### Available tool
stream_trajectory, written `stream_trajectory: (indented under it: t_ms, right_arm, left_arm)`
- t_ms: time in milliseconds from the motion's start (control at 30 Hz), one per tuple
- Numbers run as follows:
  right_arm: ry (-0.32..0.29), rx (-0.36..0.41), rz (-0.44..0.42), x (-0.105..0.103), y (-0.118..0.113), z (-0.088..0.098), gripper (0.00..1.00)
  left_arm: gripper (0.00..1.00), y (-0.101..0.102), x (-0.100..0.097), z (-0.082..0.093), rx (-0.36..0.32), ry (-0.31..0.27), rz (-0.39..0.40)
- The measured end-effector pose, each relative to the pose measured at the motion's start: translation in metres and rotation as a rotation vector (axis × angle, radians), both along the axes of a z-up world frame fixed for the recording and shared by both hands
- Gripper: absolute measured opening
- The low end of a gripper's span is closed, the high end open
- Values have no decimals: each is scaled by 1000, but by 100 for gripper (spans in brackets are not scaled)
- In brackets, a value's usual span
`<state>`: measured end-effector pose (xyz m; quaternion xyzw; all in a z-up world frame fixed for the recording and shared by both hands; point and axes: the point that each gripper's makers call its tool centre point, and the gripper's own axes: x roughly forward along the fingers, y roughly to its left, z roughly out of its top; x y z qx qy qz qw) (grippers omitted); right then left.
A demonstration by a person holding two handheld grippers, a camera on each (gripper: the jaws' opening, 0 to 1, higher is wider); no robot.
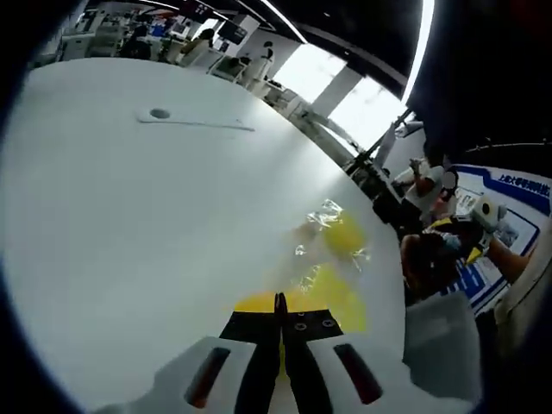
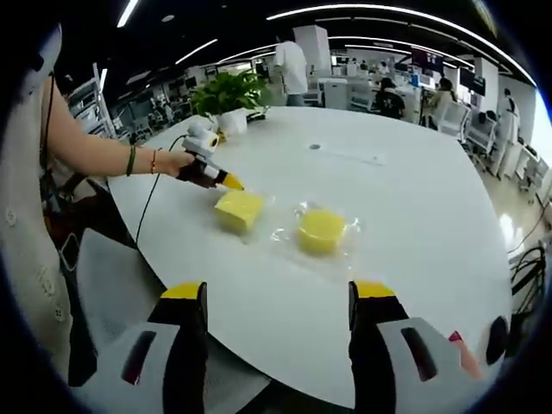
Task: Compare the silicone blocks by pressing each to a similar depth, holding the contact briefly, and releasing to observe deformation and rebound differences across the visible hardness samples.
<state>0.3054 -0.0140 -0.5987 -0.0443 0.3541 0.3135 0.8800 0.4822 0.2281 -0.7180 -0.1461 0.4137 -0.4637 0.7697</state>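
The left hand-held gripper [image 2: 231, 182], jaws closed and empty, pressed its tip onto the square yellow block [image 2: 239, 210] on the white table [image 2: 414, 216]. The round block [image 2: 320, 229] beside it apparently awaited testing; the right hand-held gripper [image 2: 278, 297] hung wide open, empty.

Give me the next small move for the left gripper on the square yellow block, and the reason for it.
Probably hold the press briefly, then lift straight off. The left gripper is shut, its fingers together with their tips against the square yellow block, so contact looks made. The round yellow block in clear wrap lies beside it, untouched, and the right gripper waits open, well back.
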Motion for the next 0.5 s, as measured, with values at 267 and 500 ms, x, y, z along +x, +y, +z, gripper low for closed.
stream_trajectory:
  t_ms: [267, 500]
  right_arm:
    - [18, -9, 6, 1, -2, -6, 59]
    - [26, -4, 14, 2, 0, -8, 58]
  left_arm:
    - [0, 17, 13, -6, 35, -34, -28]
    - [0, 18, 22, -6, 43, -51, -40]
